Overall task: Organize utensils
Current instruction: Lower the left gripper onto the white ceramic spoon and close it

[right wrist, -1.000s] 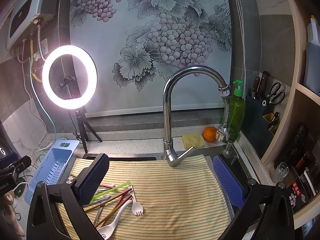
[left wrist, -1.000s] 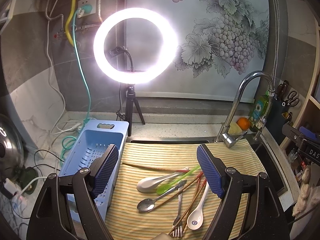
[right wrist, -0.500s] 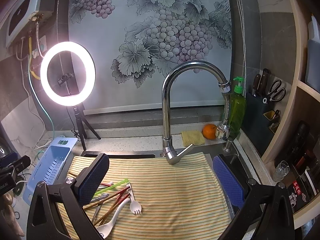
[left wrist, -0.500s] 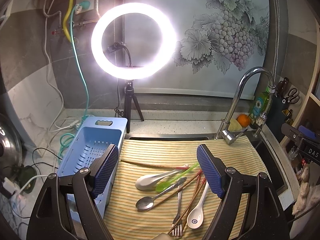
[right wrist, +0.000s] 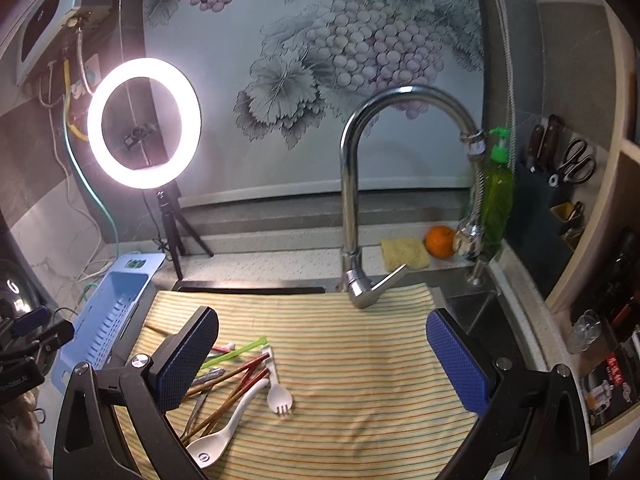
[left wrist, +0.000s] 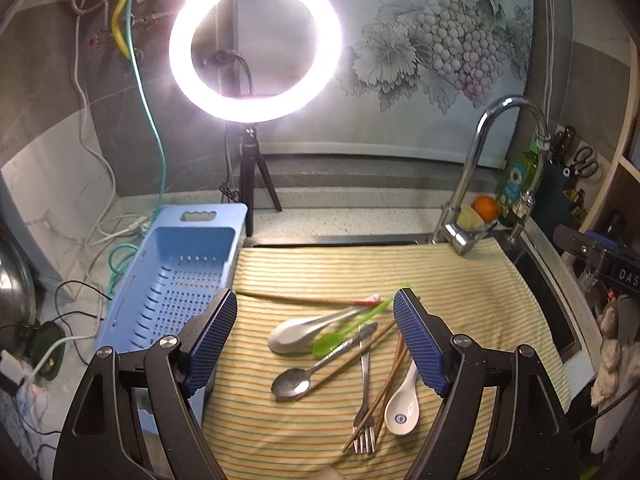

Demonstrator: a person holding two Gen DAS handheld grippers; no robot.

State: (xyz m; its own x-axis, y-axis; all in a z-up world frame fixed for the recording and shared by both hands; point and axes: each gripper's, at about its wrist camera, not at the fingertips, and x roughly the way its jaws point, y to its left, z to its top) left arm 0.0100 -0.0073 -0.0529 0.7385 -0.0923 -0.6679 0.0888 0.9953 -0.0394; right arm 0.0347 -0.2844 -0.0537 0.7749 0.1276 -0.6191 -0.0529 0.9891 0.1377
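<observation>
The utensils lay in a loose heap on the striped cloth, toward its near left part: a metal spoon, a metal fork, a white ceramic spoon with a blue mark in its bowl, a larger white spoon, a green plastic spoon, and several brown chopsticks crossing among them. A small white spork lay at the heap's right edge. The left gripper hovered above the heap, its jaws spread wide and holding nothing. The right gripper hung over the cloth right of the heap, likewise wide and empty. A blue perforated basket sat just beside the cloth's left edge. Behind the cloth stood a chrome faucet and a lit ring light.
</observation>
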